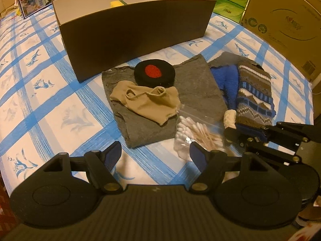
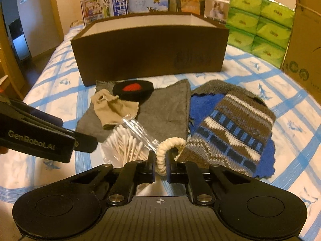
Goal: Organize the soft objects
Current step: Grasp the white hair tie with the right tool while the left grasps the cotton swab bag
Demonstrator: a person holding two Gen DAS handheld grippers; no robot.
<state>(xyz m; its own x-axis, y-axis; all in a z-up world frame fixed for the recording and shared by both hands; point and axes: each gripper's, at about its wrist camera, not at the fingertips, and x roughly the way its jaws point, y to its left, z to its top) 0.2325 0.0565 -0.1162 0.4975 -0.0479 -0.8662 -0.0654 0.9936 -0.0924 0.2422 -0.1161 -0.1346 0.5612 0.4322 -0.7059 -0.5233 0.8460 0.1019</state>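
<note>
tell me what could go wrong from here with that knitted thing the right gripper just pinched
The right gripper is shut only on the cream cuff of the knitted sock, so the thin hold may slip when lifted. The sock lies over the blue cloth, which could drag along. The cotton swab bag sits close and might get snagged.

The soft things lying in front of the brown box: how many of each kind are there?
Grey cloth: 1
Beige stocking piece: 1
Black pad with a red spot: 1
Blue fuzzy cloth: 1
Patterned knit piece: 1, its cream loop in the right gripper
Bag of cotton swabs: 1
Total: 6
</note>
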